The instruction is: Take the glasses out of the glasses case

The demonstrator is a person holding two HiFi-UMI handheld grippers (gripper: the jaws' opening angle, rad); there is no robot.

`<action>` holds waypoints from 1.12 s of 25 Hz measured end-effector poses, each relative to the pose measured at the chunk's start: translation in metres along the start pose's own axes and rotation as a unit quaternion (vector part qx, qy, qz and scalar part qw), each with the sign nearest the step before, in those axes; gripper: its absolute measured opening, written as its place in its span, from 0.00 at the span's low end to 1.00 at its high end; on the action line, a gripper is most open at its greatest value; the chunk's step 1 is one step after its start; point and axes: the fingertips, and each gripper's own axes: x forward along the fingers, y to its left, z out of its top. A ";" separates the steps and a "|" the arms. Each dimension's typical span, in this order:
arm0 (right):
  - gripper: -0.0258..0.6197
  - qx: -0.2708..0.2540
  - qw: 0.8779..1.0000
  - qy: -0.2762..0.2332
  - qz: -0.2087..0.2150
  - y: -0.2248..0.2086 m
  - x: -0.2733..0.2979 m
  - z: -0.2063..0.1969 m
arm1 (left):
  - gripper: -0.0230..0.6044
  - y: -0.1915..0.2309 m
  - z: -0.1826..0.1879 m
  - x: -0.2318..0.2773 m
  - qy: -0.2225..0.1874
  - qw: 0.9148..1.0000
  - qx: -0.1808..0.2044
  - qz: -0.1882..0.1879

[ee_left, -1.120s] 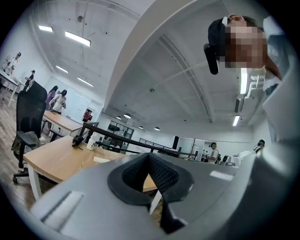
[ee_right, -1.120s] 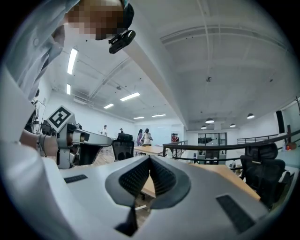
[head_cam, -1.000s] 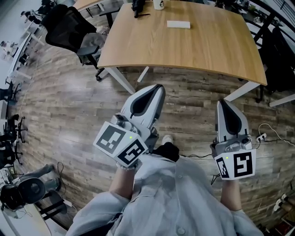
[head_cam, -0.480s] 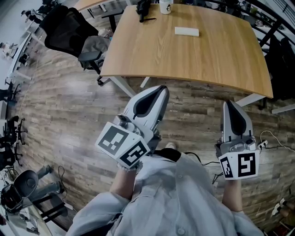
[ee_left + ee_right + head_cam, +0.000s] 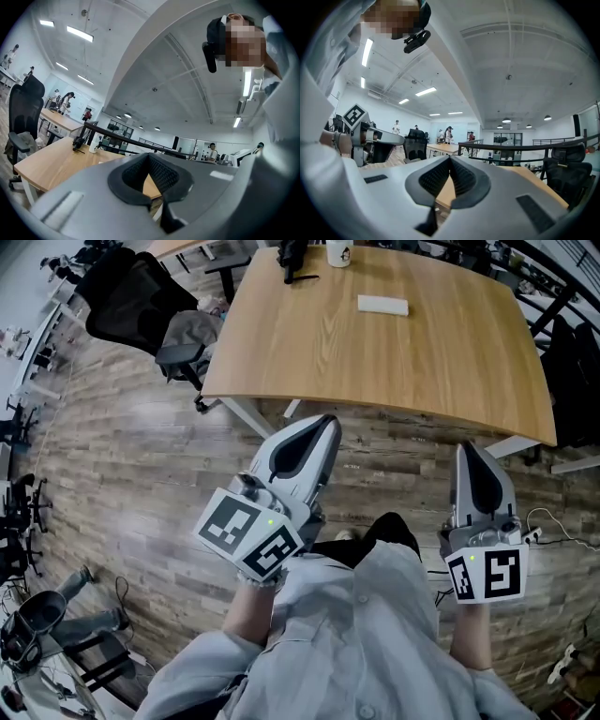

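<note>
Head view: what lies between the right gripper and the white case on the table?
In the head view, only plank floor and bare tabletop lie between the right gripper and the white case; no object.

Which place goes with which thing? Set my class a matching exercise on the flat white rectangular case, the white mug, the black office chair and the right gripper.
Things
1. flat white rectangular case
2. white mug
3. black office chair
4. right gripper

Places
A. left of the light wooden table, on the wood floor
B. at the table's far edge
C. held over the floor, short of the table's near edge
D. lying on the tabletop, nearer than the mug

Pairs: 1-D, 2-B, 3-A, 4-C
</note>
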 end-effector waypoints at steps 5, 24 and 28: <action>0.04 0.002 1.000 0.000 0.010 0.000 0.015 0.000 | 0.04 0.013 0.003 0.006 -0.003 1.000 -0.004 0.011; 0.04 0.001 0.999 0.002 0.052 -0.078 0.130 -0.016 | 0.04 0.076 0.019 0.102 -0.012 0.997 -0.003 0.074; 0.04 0.005 0.998 0.003 0.069 -0.105 0.165 -0.018 | 0.04 0.096 0.029 0.136 -0.020 0.995 -0.008 0.096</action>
